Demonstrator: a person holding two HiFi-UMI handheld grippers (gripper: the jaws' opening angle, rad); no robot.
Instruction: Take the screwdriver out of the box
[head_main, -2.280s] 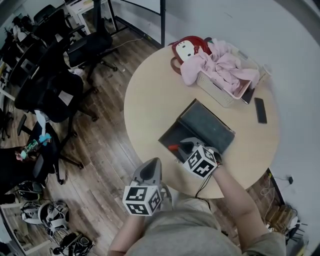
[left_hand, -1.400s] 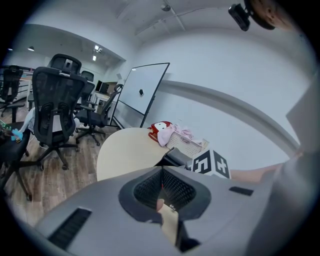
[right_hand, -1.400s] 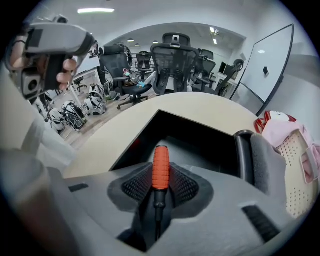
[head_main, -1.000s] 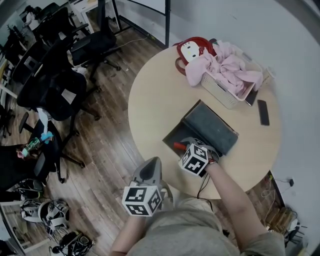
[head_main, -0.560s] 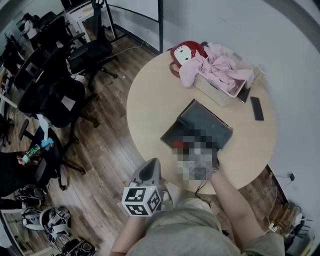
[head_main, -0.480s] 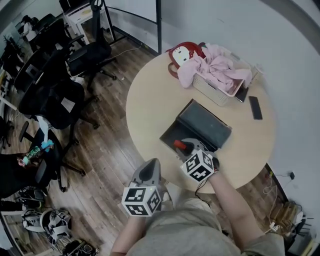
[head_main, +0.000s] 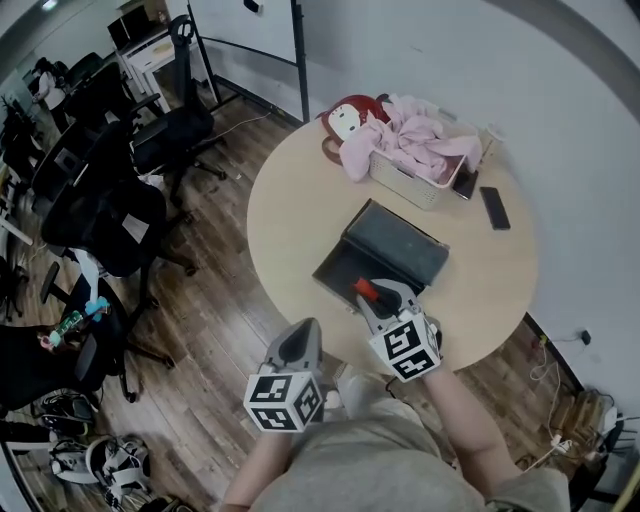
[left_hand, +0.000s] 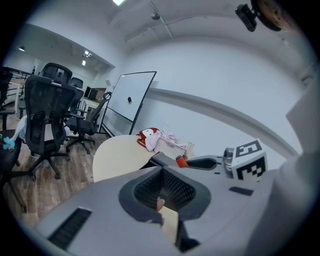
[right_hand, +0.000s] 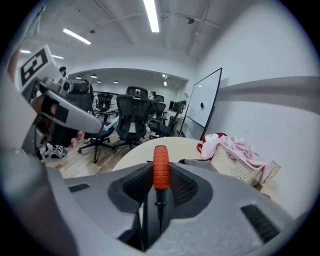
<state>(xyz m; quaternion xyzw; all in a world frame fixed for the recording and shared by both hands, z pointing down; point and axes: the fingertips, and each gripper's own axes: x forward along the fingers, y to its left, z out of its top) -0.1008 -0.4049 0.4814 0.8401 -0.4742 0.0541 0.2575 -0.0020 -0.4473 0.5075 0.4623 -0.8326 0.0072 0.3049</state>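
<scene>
Right tongs (head_main: 372, 297) are closed on the screwdriver (head_main: 364, 290), red handle nipped between the pads. Head view puts it over the near lip of the open box (head_main: 392, 247), at the box's 6 o'clock, on the round table (head_main: 290, 205). Left tongs (head_main: 298, 345) sit at 7 o'clock of that, off the table edge.

Left gripper view: pads together, nothing in them; red handle shows across at 1 o'clock.

Right gripper view: handle stands upright between the ribbed pads, shaft running back toward the cam, laundry basket (right_hand: 235, 164) beyond at 2 o'clock.

I reckon the lift-out is abt done. Next: carry it clear of the box w/ a firm grip, since the round handle could twist, then set it on bare tabletop at approx 9 o'clock of the box.
</scene>
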